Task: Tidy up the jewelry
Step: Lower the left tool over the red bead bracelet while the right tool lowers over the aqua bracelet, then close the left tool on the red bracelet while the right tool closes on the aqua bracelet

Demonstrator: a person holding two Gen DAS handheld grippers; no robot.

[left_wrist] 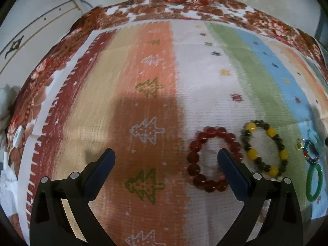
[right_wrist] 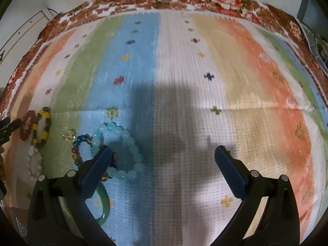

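Several bracelets lie on a striped cloth [left_wrist: 194, 78]. In the left wrist view a red bead bracelet [left_wrist: 193, 157] lies beside a yellow-and-dark bead bracelet [left_wrist: 264, 145], with a multicolour bead bracelet [left_wrist: 310, 151] and a green bangle [left_wrist: 313, 182] at the right. My left gripper [left_wrist: 167, 155] is open and empty; its right finger overlaps the red bracelet. In the right wrist view a light blue bead bracelet [right_wrist: 131, 143], the multicolour bracelet [right_wrist: 76, 149], the green bangle [right_wrist: 105, 201], a clear bead bracelet [right_wrist: 33, 160], and the yellow-and-dark [right_wrist: 44, 127] and red [right_wrist: 26, 125] bracelets lie at left. My right gripper [right_wrist: 162, 153] is open and empty.
The cloth lies on a floral blanket [left_wrist: 184, 8] near a pale wall [left_wrist: 41, 10]. A white cable piece [left_wrist: 17, 135] sits at the left edge. The left gripper's tip shows at the right wrist view's left edge [right_wrist: 8, 127].
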